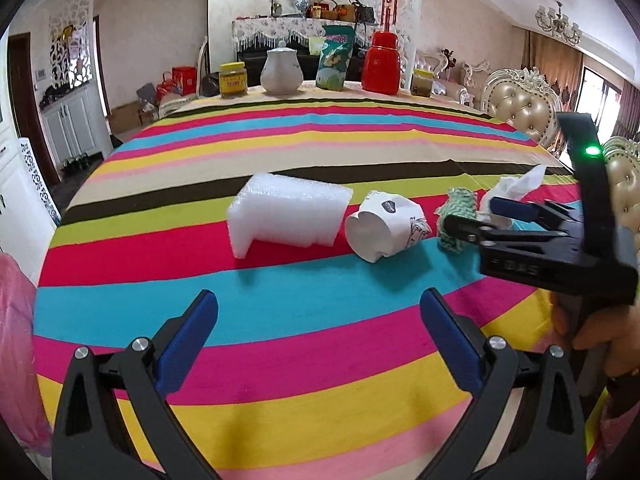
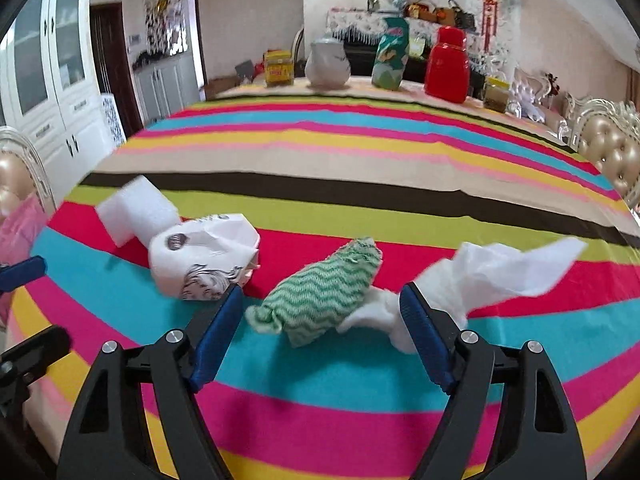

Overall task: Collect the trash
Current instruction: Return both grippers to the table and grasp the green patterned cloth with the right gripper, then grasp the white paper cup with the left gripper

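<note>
On the striped tablecloth (image 1: 280, 312) lie a white foam block (image 1: 286, 216), a crushed paper cup (image 1: 386, 226), a green-and-white zigzag cloth (image 1: 460, 208) and a crumpled white tissue (image 1: 516, 188). My left gripper (image 1: 318, 320) is open and empty, short of the foam block. My right gripper (image 2: 320, 312) is open, its jaws standing either side of the green cloth (image 2: 320, 292), with the tissue (image 2: 492, 276) by the right finger (image 2: 424, 332). The cup (image 2: 204, 256) and foam (image 2: 136, 208) lie to its left. The right gripper (image 1: 476, 216) also shows in the left wrist view.
At the table's far edge stand a yellow-lidded jar (image 1: 233, 80), a white teapot (image 1: 281, 70), a green bag (image 1: 335, 60), a red flask (image 1: 382, 62) and another jar (image 1: 422, 82). Padded chairs (image 1: 524, 104) stand at right. A pink plastic bag (image 1: 16, 344) hangs at left.
</note>
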`<state>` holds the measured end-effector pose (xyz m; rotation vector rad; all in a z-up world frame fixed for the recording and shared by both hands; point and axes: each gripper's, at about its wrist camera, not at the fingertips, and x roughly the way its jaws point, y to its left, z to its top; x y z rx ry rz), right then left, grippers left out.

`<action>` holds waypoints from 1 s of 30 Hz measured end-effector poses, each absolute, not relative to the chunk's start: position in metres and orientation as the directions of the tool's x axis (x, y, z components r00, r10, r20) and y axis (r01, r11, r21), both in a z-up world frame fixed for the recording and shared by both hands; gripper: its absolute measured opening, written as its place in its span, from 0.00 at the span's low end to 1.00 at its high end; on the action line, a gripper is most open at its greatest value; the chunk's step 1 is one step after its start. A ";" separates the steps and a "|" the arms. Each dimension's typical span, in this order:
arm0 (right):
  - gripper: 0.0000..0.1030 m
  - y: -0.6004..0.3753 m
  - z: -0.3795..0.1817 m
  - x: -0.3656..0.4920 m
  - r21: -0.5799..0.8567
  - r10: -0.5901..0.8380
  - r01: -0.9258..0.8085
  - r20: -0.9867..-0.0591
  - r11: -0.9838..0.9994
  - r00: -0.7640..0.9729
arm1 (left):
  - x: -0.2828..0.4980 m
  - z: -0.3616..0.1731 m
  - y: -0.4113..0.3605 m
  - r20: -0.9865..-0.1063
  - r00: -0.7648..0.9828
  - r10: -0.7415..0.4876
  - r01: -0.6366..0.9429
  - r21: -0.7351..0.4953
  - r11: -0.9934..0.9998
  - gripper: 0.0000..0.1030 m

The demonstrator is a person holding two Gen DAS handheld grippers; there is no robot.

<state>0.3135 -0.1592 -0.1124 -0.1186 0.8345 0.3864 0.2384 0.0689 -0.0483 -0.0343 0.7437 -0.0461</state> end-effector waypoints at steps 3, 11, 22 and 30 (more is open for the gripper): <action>0.55 -0.151 -0.119 0.323 0.036 0.280 -0.399 -0.769 0.916 0.575 | 0.240 -0.052 0.072 -0.688 0.724 -0.054 0.020 -0.057 0.998 0.95; 0.36 -0.174 -0.100 0.296 0.090 0.337 -0.395 -0.711 0.914 0.617 | 0.256 -0.058 0.064 -0.720 0.690 -0.070 0.018 -0.079 0.997 0.95; 0.36 -0.243 -0.082 0.234 0.226 0.411 -0.347 -0.600 0.910 0.686 | 0.301 -0.065 0.030 -0.731 0.682 -0.036 -0.019 -0.067 0.998 0.93; 0.37 -0.264 -0.083 0.239 0.257 0.406 -0.315 -0.608 0.914 0.682 | 0.327 -0.065 0.003 -0.731 0.682 -0.020 0.007 -0.021 1.000 0.86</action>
